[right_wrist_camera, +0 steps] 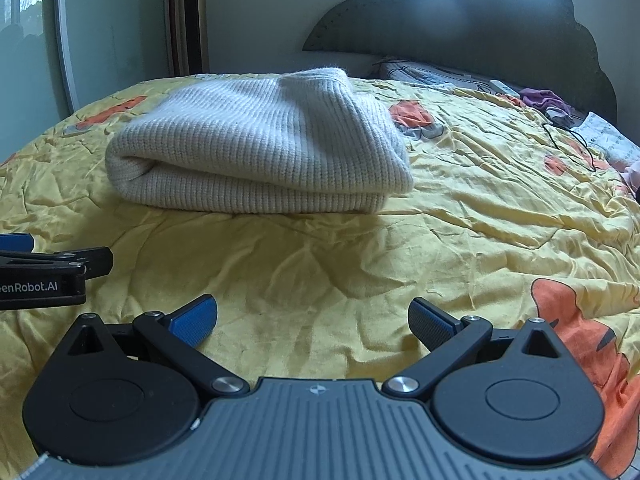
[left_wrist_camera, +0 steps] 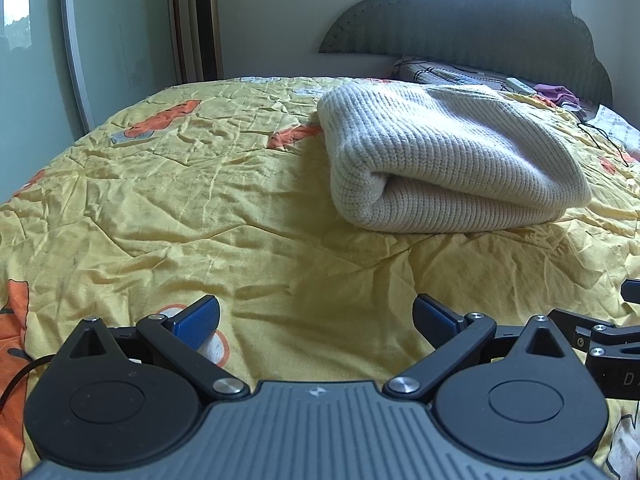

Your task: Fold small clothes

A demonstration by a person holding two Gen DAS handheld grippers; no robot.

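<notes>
A cream knitted garment point(left_wrist_camera: 448, 156) lies folded in a thick bundle on the yellow quilt point(left_wrist_camera: 180, 208). In the right wrist view it point(right_wrist_camera: 260, 148) sits ahead and to the left. My left gripper point(left_wrist_camera: 316, 320) is open and empty, low over the quilt, short of the bundle and to its left. My right gripper point(right_wrist_camera: 312, 320) is open and empty, short of the bundle and to its right. Part of the right gripper point(left_wrist_camera: 600, 336) shows at the right edge of the left wrist view, and part of the left gripper point(right_wrist_camera: 48, 272) at the left edge of the right wrist view.
A dark scalloped headboard point(left_wrist_camera: 480, 28) stands at the far end. Pillows, a purple cloth point(right_wrist_camera: 540, 98), a remote point(left_wrist_camera: 520, 85) and a black cable point(right_wrist_camera: 568, 144) lie near it. A tall standing unit point(left_wrist_camera: 204, 20) and a wall point(left_wrist_camera: 32, 92) are to the left of the bed.
</notes>
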